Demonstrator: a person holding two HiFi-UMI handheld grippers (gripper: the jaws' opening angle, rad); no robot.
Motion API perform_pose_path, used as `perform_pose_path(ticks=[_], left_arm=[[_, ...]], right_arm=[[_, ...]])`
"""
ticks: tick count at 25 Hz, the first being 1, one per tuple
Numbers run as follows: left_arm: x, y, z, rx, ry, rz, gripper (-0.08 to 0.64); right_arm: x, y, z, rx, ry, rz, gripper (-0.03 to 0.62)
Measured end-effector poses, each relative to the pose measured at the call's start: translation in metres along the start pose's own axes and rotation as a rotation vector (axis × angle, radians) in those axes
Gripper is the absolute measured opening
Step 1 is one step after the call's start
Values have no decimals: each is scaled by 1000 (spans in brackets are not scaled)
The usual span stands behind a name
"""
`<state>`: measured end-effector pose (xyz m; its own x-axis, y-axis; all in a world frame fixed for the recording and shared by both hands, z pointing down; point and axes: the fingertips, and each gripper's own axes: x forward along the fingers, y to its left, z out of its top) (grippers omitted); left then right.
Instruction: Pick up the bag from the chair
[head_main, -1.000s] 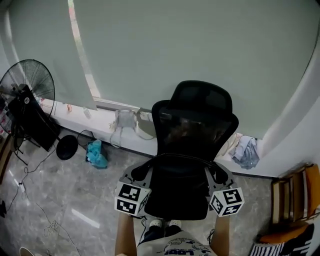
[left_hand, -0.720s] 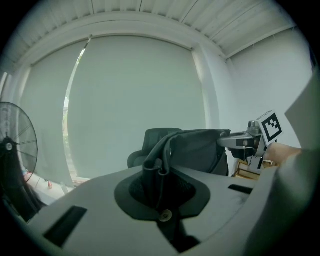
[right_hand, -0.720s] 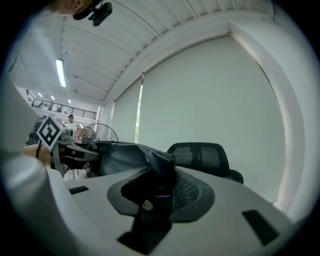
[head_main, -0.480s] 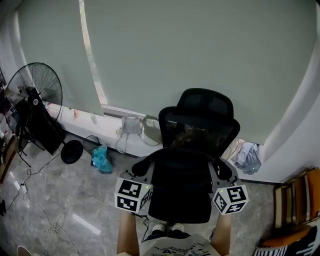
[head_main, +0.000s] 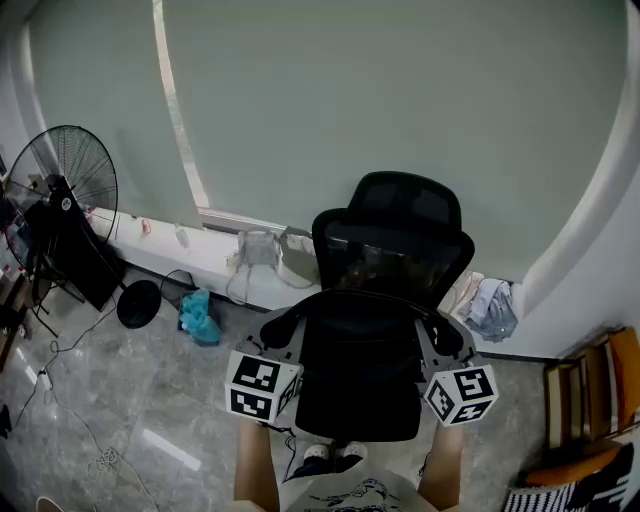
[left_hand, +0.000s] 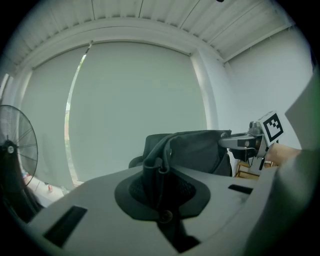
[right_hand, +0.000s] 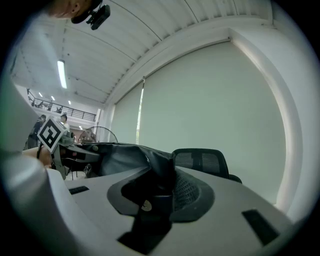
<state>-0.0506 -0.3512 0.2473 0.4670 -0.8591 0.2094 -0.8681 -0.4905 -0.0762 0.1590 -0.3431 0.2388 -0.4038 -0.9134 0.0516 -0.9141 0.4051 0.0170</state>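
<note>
Two grippers, both clamped on the bag.

Head view: left gripper (head_main: 280, 350) and right gripper (head_main: 440, 348) sit at either side of the chair (head_main: 395, 245), just over the armrests. The black bag (head_main: 358, 350) spans between them above the seat, and it is hard to separate from the dark seat here.

Left gripper view: jaws almost together, pinching a folded dark edge or strap of the bag. The fabric runs taut across to the other gripper at the right.

Right gripper view: jaws closed on a thicker bunch of the same black fabric. The bag stretches off left toward the other gripper, with the chair back behind it.

Step, judged: grasp done, lift in hand, bag likely off or barely off the seat.

Next move calls for raising both grippers together and level, keeping the grips tight and the bag clear of armrests and backrest.
</note>
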Motion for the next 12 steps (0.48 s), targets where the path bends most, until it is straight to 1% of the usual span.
perform_pose_path(ticks=[12], left_arm=[[5, 7, -6, -26, 3, -21, 35]], right_arm=[[6, 2, -2, -2, 14, -14, 123]])
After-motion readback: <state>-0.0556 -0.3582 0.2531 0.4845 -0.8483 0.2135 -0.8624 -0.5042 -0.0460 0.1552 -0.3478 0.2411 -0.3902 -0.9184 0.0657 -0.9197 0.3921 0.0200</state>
